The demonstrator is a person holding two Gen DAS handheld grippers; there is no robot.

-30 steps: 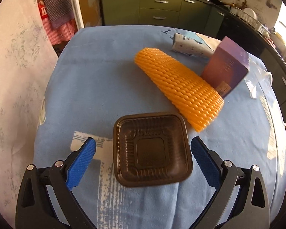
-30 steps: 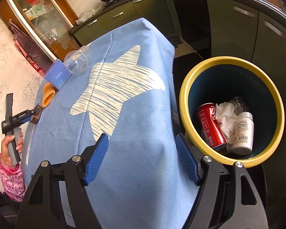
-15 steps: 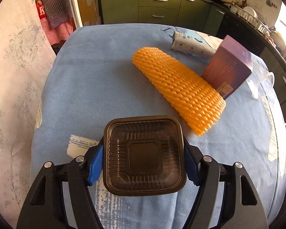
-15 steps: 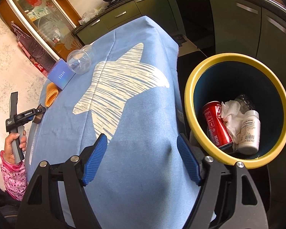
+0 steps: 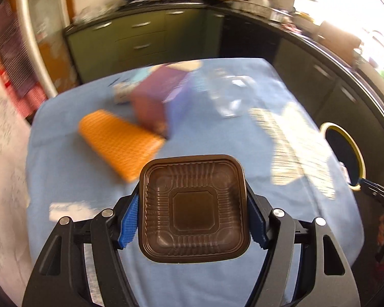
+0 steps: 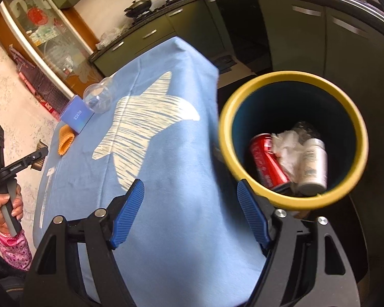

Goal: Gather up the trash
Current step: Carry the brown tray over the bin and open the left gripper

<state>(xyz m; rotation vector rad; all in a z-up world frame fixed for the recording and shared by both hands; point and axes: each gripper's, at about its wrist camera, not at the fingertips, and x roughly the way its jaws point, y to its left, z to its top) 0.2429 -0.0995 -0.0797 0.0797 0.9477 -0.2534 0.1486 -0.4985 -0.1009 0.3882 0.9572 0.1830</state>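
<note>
My left gripper [image 5: 193, 220] is shut on a brown square plastic tray [image 5: 193, 207] and holds it lifted above the blue tablecloth [image 5: 212, 138]. The left gripper also shows far left in the right wrist view [image 6: 39, 160], gripped by a hand. My right gripper [image 6: 190, 212] is open and empty over the table's near edge, beside the yellow-rimmed bin [image 6: 293, 87]. The bin holds a red can [image 6: 265, 160], crumpled tissue [image 6: 286, 145] and a white bottle [image 6: 313, 166]. The bin also shows at the right in the left wrist view [image 5: 345, 151].
On the table lie an orange ribbed foam sleeve [image 5: 117, 140], a purple box [image 5: 153, 102], a clear plastic cup [image 5: 227, 97] and a white wrapper [image 5: 121, 93]. Green kitchen cabinets [image 5: 140, 43] stand behind. The bin stands off the table's right edge.
My left gripper closed on the brown tray, lifted it off the table and swung right, blurring the view. My right gripper moved slightly closer to the bin, still open.
</note>
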